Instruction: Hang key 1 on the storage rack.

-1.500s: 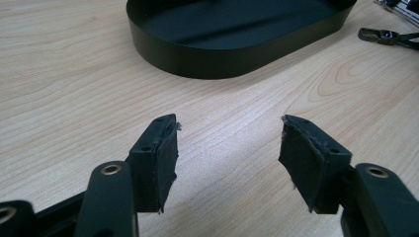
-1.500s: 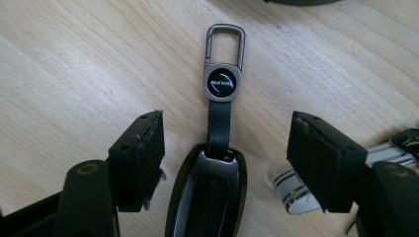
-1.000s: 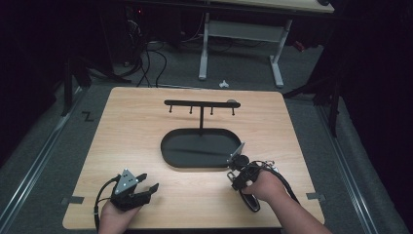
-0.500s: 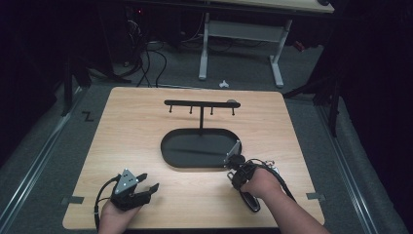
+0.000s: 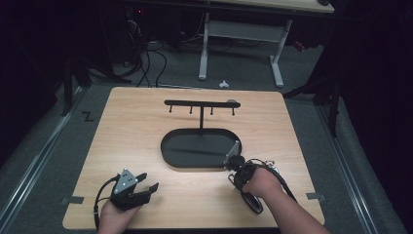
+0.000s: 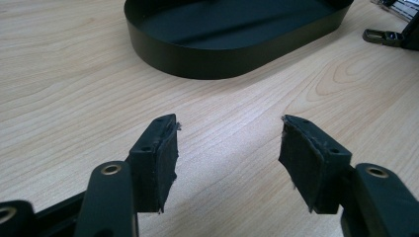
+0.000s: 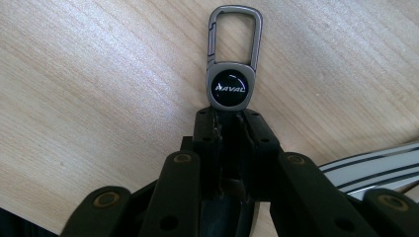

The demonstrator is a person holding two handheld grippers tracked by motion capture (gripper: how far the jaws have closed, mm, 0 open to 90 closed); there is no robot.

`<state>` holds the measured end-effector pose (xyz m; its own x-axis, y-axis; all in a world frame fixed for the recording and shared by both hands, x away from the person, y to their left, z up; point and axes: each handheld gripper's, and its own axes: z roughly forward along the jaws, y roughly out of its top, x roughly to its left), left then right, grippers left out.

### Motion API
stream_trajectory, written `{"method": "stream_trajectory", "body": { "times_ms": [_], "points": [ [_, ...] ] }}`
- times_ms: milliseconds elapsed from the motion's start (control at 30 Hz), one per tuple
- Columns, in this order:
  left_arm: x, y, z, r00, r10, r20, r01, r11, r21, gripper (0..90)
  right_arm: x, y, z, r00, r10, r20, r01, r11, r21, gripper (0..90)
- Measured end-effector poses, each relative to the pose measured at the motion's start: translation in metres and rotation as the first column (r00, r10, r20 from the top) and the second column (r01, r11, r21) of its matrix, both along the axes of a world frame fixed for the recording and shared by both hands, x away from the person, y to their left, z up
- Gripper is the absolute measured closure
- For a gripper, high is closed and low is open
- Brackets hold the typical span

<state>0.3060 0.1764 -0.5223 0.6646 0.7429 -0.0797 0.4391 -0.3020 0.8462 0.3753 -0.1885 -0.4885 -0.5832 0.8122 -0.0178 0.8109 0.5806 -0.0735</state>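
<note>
Right gripper: jaws closed on the lower end of a keychain, a grey metal clip with a round black badge reading NAVAL. The snap-hook loop points out past the jaw tips, free and above the wood of the counter. Striped strap at the lower right of the right gripper view, can't tell what it belongs to.

High view: right gripper sits just beside the near right rim of the black oval tray, keychain too small to make out there. From the tray rises a post with a crossbar rack carrying four small hooks, all bare.

Left gripper: jaws wide apart, nothing between them, low over the counter, pointed toward the tray. In the high view, left gripper is at the near left of the counter, well apart from the tray.

Progress, my read: pickup done, keychain firmly held. Left to do: lift it to the rack, get the loop over one hook, let go. Nothing hung yet. Early-to-middle stage. Left gripper idle so far.
</note>
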Motion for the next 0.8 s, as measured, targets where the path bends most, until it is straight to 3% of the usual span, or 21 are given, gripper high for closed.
{"method": "stream_trajectory", "body": {
  "times_ms": [267, 400, 567, 800],
  "points": [
    [-0.0015, -0.0007, 0.0006, 0.9999, -0.002, 0.01, 0.002, 1.0, -0.009, 39.4, -0.006, 0.0006, 0.0002, 0.9992, 0.019, 0.036, -0.019, 1.0, 0.001, 80.3],
    [-0.0027, 0.0011, 0.0019, 0.9992, 0.008, 0.04, -0.007, 0.9998, -0.02, 37.8, -0.007, 0.0036, 0.0002, 0.9979, 0.048, 0.044, -0.047, 0.999, -0.02, 80.6],
    [-0.0045, 0.0023, 0.0024, 0.9966, 0.03, 0.076, -0.029, 0.9995, -0.01, 35.6, -0.0037, 0.0012, 0.0004, 0.9988, 0.037, 0.033, -0.037, 0.999, 0.004, 80.9],
    [-0.0036, 0.001, 0.0005, 0.9975, 0.022, 0.068, -0.021, 0.9997, -0.007, 35.6, -0.0045, 0.0033, 0.0083, 0.9963, 0.065, 0.056, -0.066, 0.998, 0.015, 80.7]
  ]
}}
